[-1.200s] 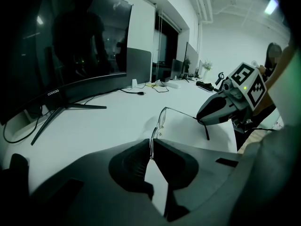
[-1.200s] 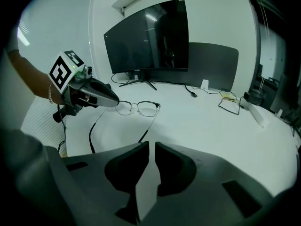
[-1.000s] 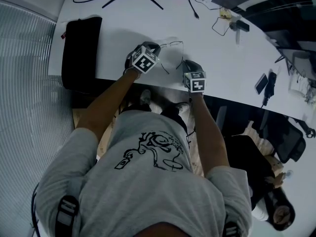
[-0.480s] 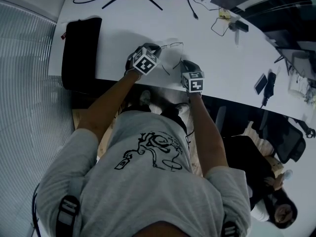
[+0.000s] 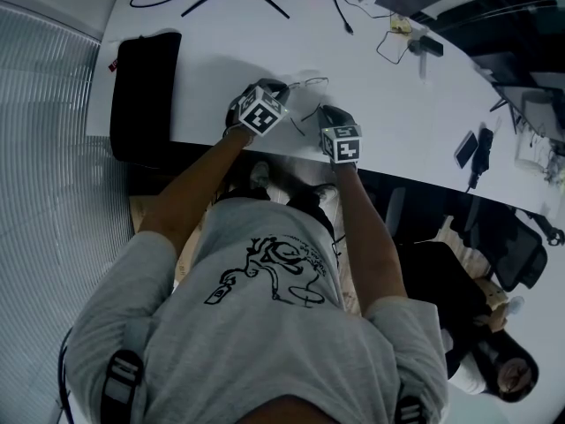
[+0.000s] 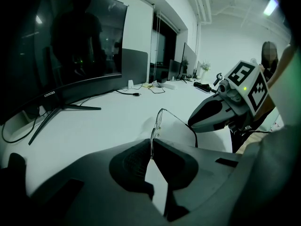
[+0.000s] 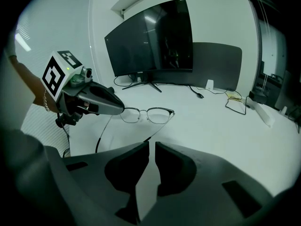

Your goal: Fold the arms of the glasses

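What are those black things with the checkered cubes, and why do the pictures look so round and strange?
A person holds a grabbing tool in each hand. The cubes with squares are part of the tools. One picture comes from a camera on the person's head, looking down at the white table. The other two come from cameras riding on the tools, so the dark shapes at the bottom are each tool's own claw. On the table stands a big monitor. In front of it are glasses, their arms not yet folded. The left claw is shut on one end of the glasses' front. The right claw is almost shut, its tips at the end of one arm. I can't tell whether it pinches it.
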Motion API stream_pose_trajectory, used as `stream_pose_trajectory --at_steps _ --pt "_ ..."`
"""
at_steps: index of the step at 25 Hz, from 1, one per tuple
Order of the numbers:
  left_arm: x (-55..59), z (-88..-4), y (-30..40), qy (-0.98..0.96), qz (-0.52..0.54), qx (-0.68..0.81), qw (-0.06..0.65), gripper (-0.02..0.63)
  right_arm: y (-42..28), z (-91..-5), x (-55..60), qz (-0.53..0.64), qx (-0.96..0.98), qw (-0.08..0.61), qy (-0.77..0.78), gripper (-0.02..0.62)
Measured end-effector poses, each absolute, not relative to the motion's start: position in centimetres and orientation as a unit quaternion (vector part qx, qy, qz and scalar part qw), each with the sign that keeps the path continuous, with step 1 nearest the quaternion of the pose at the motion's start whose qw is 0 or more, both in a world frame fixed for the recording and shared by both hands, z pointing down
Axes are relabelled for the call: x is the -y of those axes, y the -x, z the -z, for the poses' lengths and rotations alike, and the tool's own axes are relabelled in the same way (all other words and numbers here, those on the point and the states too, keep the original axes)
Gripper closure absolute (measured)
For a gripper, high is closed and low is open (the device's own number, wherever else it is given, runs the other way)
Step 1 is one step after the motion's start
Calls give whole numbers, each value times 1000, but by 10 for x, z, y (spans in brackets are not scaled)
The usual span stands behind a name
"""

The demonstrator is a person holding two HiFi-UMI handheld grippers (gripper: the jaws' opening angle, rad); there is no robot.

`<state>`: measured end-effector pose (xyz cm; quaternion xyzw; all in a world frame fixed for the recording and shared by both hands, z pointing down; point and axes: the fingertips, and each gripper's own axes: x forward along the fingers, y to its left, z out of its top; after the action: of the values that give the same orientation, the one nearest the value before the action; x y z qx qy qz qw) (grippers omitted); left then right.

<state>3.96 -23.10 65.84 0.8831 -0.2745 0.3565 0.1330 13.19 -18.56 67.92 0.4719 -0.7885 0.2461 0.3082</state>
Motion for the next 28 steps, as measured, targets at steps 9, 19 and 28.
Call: stream_pose_trajectory --at_steps 9,19,28 --pt "229 -658 -40 -884 -355 273 133 569 -124 -679 188 -245 792 306 -468 545" --pt "225 -657 -43 -886 -353 269 134 569 -119 -673 190 -242 793 306 -468 543" --pt "218 -657 -47 -888 -355 262 133 569 -110 -675 190 -243 799 303 -458 542"
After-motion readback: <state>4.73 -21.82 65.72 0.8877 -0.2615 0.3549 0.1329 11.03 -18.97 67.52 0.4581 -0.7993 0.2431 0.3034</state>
